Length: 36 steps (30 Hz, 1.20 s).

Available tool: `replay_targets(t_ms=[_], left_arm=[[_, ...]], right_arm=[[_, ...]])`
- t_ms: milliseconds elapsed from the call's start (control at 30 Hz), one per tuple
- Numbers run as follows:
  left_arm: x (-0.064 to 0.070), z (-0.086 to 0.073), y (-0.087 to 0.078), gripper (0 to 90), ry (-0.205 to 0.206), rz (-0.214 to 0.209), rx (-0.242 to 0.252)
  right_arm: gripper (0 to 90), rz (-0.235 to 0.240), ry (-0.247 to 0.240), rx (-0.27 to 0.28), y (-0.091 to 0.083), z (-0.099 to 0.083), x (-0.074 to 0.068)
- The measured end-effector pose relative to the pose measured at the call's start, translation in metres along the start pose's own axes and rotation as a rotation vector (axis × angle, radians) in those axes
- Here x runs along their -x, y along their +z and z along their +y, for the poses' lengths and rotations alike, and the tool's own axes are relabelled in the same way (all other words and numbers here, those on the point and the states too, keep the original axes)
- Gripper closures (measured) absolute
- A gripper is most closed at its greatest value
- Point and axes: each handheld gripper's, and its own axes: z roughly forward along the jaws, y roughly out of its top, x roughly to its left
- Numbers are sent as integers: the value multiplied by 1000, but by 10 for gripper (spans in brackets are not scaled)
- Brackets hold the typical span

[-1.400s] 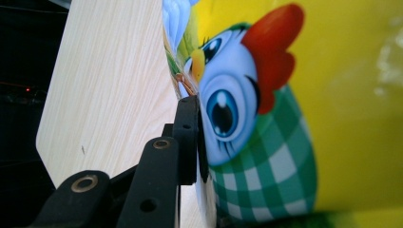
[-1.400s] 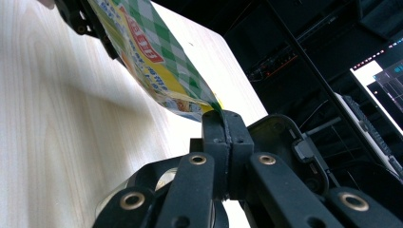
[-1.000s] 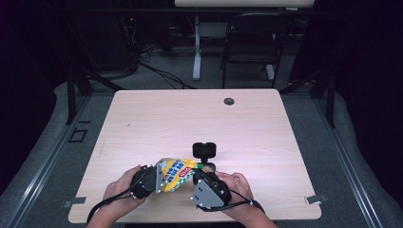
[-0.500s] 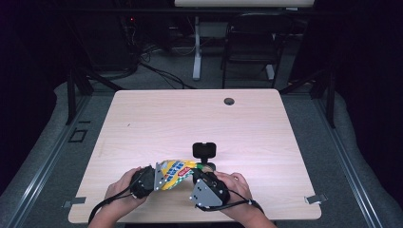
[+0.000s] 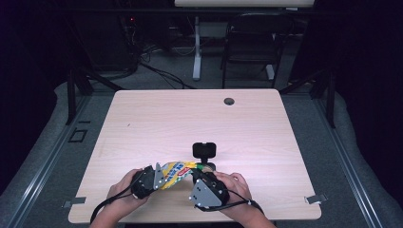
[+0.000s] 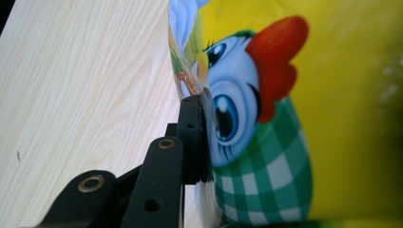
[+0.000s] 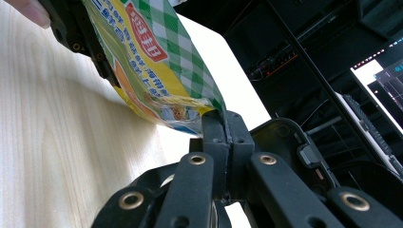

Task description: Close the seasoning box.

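The snack bag (image 5: 177,171) hung just above the near edge of the bench (image 5: 157,123), its long axis running left to right between the hands. The left gripper (image 5: 151,177) pinched its left end; the right gripper (image 5: 198,175) was clenched on its right edge. A black stand (image 5: 204,153) stood just beyond. The bag's mouth was hidden.

My left gripper's (image 6: 202,102) black jaws are clamped on the edge of a glossy yellow snack bag (image 6: 304,118) printed with a cartoon chicken, beside the pale wood-grain table (image 6: 81,85).
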Motion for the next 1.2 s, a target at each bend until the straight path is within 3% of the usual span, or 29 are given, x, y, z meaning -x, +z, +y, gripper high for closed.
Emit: replay_targets(t_ms=[667,933,1200], left_arm=[[1,-1,3,731,-24,-30,-1],[-3,-5,5,750,-52,-49,21],[-7,-9,7,753,-95,-77,48]], right_arm=[[898,6,10,1,1,1,0],[889,1,3,9,2,3,-1],[819,3,40,39,3,3,0]])
